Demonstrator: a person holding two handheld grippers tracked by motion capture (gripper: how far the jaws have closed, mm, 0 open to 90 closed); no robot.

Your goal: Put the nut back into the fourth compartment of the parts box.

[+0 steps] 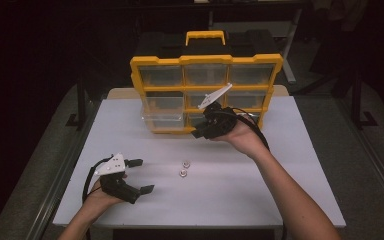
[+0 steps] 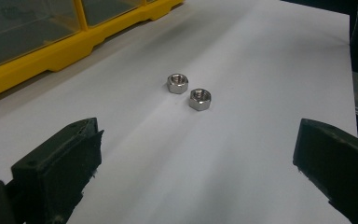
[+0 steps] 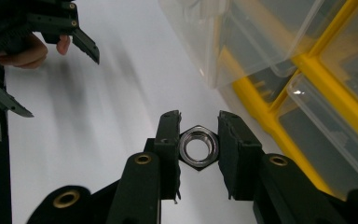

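Black two-jaw left gripper [image 1: 139, 176] and right gripper [image 3: 198, 140] showing brass-ringed screw holes, white three-cornered top plates, trailing black cables; forearms going unsleeved.

we see two nuts [image 1: 184, 168] lying side by side mid-table [image 1: 280, 200], the organizer [image 1: 206, 92] standing behind them, our left gripper [image 1: 141, 176] to their left, our right gripper [image 1: 198, 132] before the organizer.

The room around the table [image 1: 280, 200] is very dark in the high view, and only the white top is lit evenly, with soft shadows. In the right gripper view the far gripper [image 3: 51, 51] is blurred, and the clear bins [image 3: 242, 42] carry pale glare.
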